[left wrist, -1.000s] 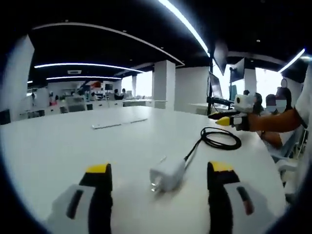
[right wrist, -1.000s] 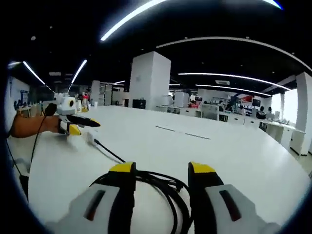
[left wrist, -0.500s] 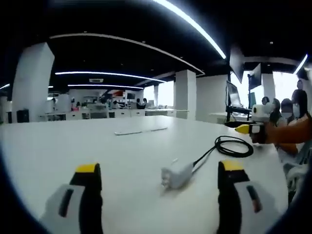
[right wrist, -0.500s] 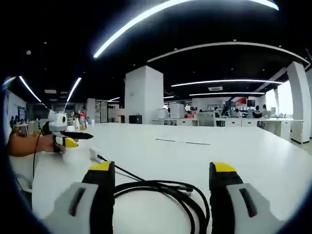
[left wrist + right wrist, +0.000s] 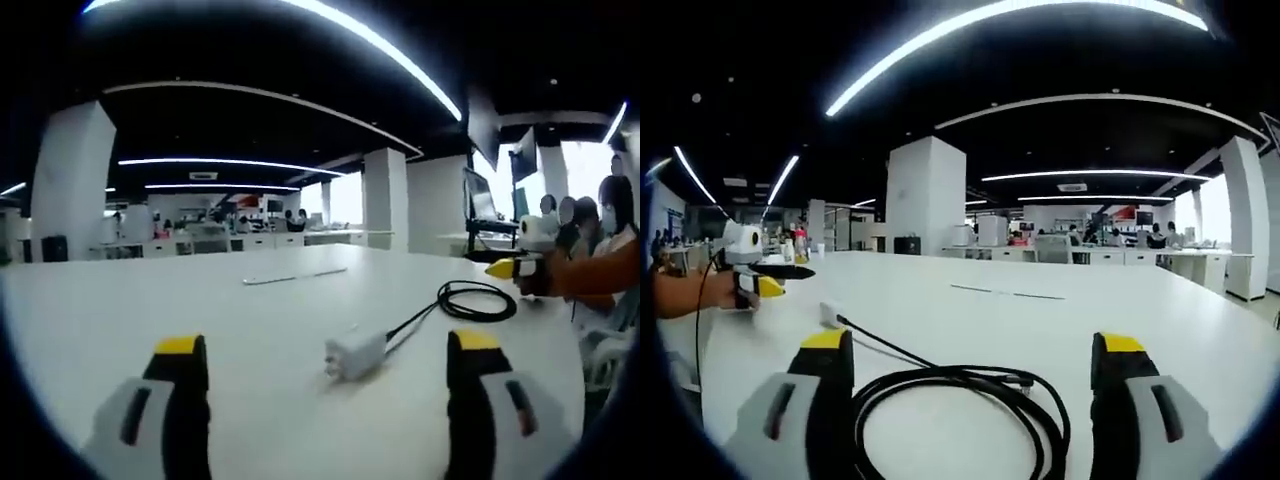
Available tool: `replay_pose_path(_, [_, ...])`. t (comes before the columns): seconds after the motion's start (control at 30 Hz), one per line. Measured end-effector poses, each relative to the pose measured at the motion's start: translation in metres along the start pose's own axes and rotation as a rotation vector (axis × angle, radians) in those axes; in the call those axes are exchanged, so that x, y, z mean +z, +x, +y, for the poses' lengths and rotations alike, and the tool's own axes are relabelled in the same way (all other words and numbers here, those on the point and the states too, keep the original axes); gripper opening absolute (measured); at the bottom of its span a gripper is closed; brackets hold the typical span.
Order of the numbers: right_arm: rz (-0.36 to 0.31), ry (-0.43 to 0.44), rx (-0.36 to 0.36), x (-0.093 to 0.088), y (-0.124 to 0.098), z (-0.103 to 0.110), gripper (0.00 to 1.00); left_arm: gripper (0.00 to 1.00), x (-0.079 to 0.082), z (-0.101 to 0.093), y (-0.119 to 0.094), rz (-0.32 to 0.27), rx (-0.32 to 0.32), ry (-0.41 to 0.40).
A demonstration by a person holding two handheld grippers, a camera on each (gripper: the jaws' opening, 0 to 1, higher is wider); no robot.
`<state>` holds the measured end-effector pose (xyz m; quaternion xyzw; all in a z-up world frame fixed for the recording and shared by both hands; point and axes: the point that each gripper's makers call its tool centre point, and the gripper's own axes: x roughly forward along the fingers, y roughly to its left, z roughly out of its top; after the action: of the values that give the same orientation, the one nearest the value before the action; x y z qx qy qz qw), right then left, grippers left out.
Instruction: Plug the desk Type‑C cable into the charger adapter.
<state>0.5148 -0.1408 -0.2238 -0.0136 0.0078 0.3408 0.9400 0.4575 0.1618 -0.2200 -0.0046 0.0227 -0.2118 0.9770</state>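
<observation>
A white charger adapter [image 5: 355, 353] lies on the white table [image 5: 120, 300], a little beyond my left gripper [image 5: 328, 343], whose jaws stand wide open and hold nothing. A black cable [image 5: 420, 318] runs from the adapter to a loose coil [image 5: 478, 300]; whether its plug is seated I cannot tell. In the right gripper view the coil [image 5: 960, 400] lies between the open jaws of my right gripper [image 5: 974, 342], untouched, with one plug end [image 5: 1020, 380] resting on it. The adapter [image 5: 828, 313] is small at the left. Each gripper shows in the other's view: right gripper [image 5: 520, 265], left gripper [image 5: 755, 275].
Two thin white strips [image 5: 295, 273] lie farther out on the table. A monitor on an arm [image 5: 478, 200] and seated people [image 5: 600, 215] are at the right, past the table's edge. A white pillar [image 5: 925, 195] and rows of desks stand behind.
Both grippers' jaws have spread wider. The left gripper view has levelled and drawn back a little from the adapter. The right gripper view has dropped closer to the coil.
</observation>
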Motion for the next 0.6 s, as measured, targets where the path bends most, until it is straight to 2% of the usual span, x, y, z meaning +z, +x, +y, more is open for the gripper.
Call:
replay_pose_path(0.33, [-0.008,-0.007,-0.003,0.004,-0.008,0.009,1.0,1.0,0.006,0.0,-0.014,-0.018,0.029,0.025])
replay_pose_path(0.43, [-0.019,0.002,-0.015,0.008,-0.017,0.012,1.0,1.0,0.005,0.003,-0.022,-0.018,0.036,0.021])
replay_pose_path(0.6, [-0.021,-0.026,-0.027,0.009,-0.032,0.021,1.0,1.0,0.008,-0.004,-0.037,-0.046,0.059,0.039])
